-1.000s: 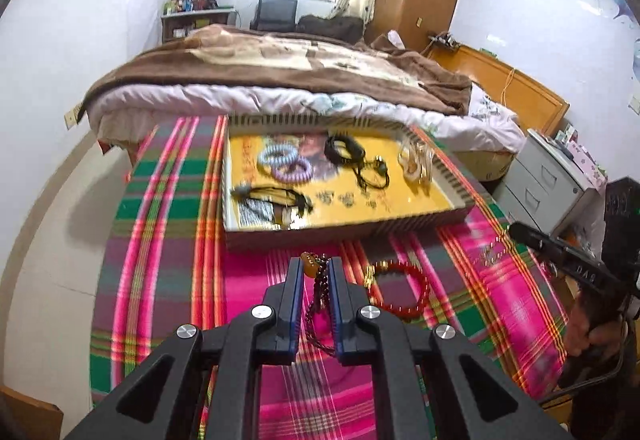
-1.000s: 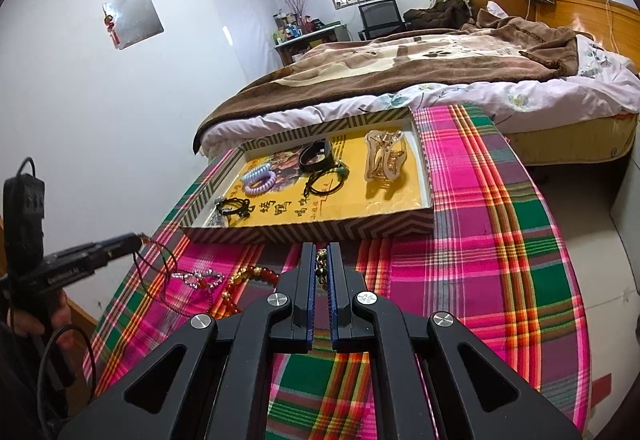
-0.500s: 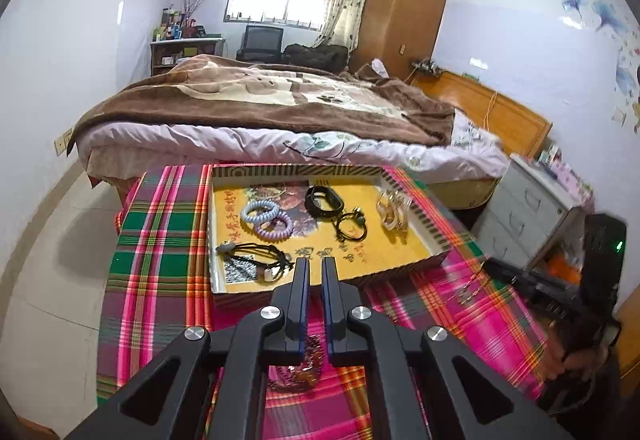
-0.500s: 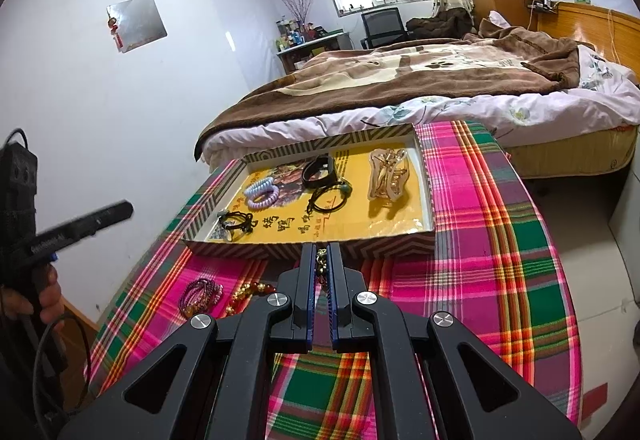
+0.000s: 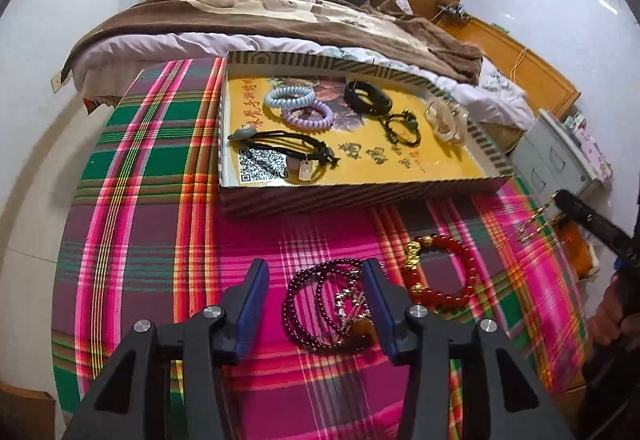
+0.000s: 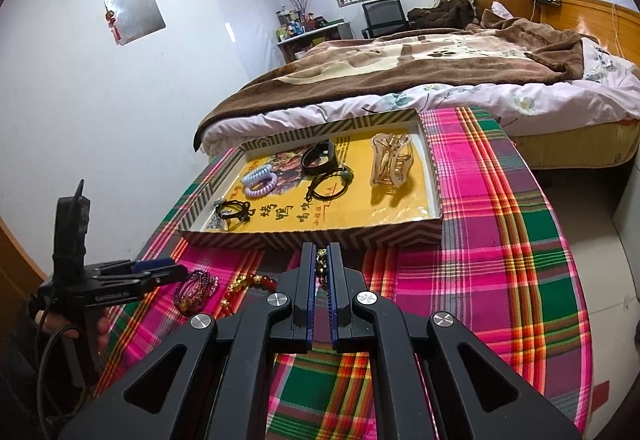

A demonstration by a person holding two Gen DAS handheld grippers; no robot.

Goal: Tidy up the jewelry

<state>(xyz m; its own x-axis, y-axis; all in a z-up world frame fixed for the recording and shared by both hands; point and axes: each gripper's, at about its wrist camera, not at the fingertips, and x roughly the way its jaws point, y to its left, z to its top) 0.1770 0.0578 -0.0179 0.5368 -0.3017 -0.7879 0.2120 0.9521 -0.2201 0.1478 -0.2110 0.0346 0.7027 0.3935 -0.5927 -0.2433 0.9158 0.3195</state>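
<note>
My left gripper [image 5: 315,266] points down at the plaid cloth, its jaws opening. A purple bead bracelet [image 5: 324,304] lies flat on the cloth between them, and the pads are not pressing on it. A red bead bracelet [image 5: 444,268] with gold charms lies just to its right. My right gripper [image 6: 321,248] is shut on a gold chain [image 6: 321,260] and hovers in front of the tray. In the left wrist view the gold chain [image 5: 538,224] dangles from the right gripper [image 5: 560,200]. The right wrist view shows the left gripper [image 6: 172,272] beside the purple bracelet [image 6: 196,286].
A striped tray [image 5: 360,196] with a yellow floor holds two coil hair ties [image 5: 300,104], a black band [image 5: 366,98], black cord bracelets [image 5: 288,148] and a clear hair claw [image 6: 390,164]. A bed [image 6: 420,72] stands behind the table and white drawers [image 5: 556,160] to the right.
The left gripper came down to the cloth and its jaws parted. The purple bracelet it held now lies on the cloth. The right gripper stayed where it was with the gold chain.
</note>
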